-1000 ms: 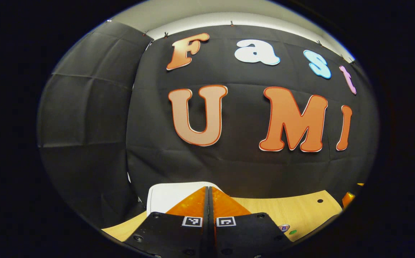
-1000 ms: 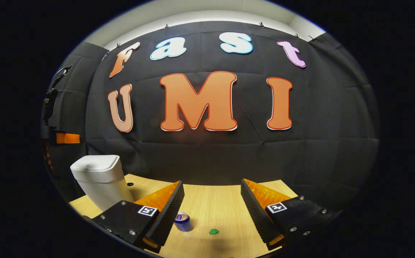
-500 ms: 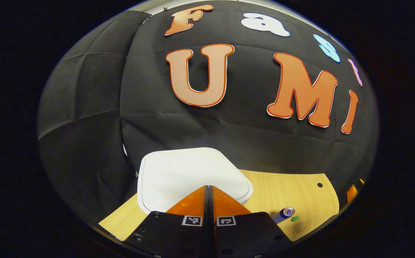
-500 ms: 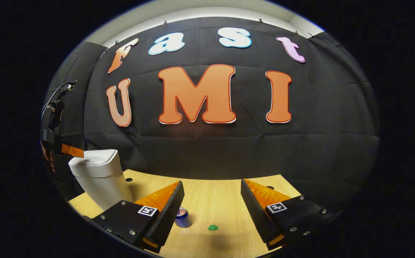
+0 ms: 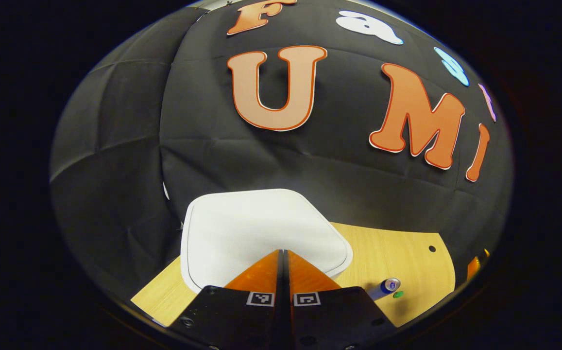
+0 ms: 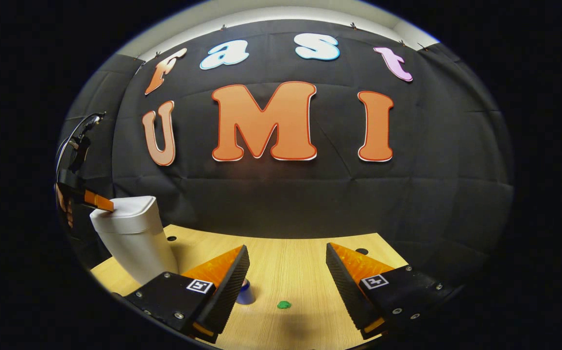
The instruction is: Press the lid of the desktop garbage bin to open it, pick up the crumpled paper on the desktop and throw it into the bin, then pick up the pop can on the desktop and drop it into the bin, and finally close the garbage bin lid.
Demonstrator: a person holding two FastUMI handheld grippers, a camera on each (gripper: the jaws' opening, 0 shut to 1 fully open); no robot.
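Observation:
The white bin (image 6: 132, 238) stands at the table's left with its lid (image 5: 261, 233) down. My left gripper (image 5: 281, 253) is shut and empty, its tips low over the near part of the lid. The right gripper view shows that left gripper (image 6: 97, 200) at the lid's left edge. The blue pop can (image 5: 385, 288) lies on the table, right of the bin. Beside it is a small green crumpled paper (image 5: 398, 294). My right gripper (image 6: 287, 248) hangs open above the table. The paper (image 6: 284, 305) lies between its fingers and the can (image 6: 247, 295) is half hidden behind its left finger.
The wooden table (image 6: 285, 262) has small round holes (image 6: 361, 252) near its back edge. The black cloth wall stands close behind the bin. A hand (image 6: 64, 206) holds the left gripper at the far left of the right gripper view.
My left gripper has tilted down and dropped toward the bin, so the lid now looms large under its tips. The right gripper has tipped slightly downward, staying open.

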